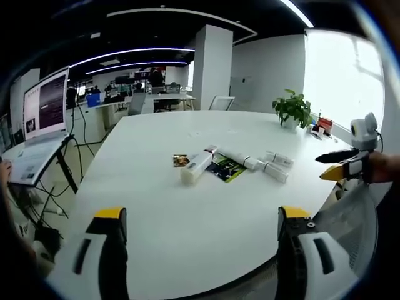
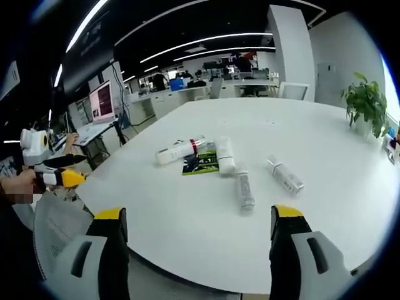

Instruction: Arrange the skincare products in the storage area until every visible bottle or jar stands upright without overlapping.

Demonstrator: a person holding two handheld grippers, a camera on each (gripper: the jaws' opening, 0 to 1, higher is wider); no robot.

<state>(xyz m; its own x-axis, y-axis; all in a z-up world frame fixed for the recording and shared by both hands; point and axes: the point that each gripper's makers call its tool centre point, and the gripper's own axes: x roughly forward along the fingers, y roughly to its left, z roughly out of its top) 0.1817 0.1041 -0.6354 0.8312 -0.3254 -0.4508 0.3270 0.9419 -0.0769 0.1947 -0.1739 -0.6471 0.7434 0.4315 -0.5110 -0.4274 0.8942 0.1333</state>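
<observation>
Nearest in the left gripper view, my left gripper (image 1: 203,219) has its two yellow-tipped jaws spread wide apart with nothing between them, held above the near edge of the white table (image 1: 187,231). In the right gripper view, my right gripper (image 2: 200,219) stands the same way: jaws wide apart, holding nothing, poised over the table's near edge from the opposite side.

Each tool also shows in the other's view. The right gripper appears at the right margin of the left gripper view, in a hand, off the table's edge; whether its jaws are parted cannot be judged from that angle. The left gripper appears at the left margin of the right gripper view, likewise in a hand.

Mid-table, well apart from both tools, the skincare products lie in a loose cluster, all on their sides, none upright. I count a large white bottle (image 1: 195,166), a white tube with a red band (image 2: 181,150), and two smaller white tubes (image 2: 244,191) (image 2: 285,175) lying near each other. A dark green leaflet (image 1: 225,167) lies flat among them, with the large bottle touching or overlapping its edge. A small dark packet (image 1: 180,160) sits just beside the large bottle.

Farther off, a potted plant (image 1: 292,109) stands near the table's far edge. Beyond the table, a monitor (image 1: 45,104) stands on a side stand.
</observation>
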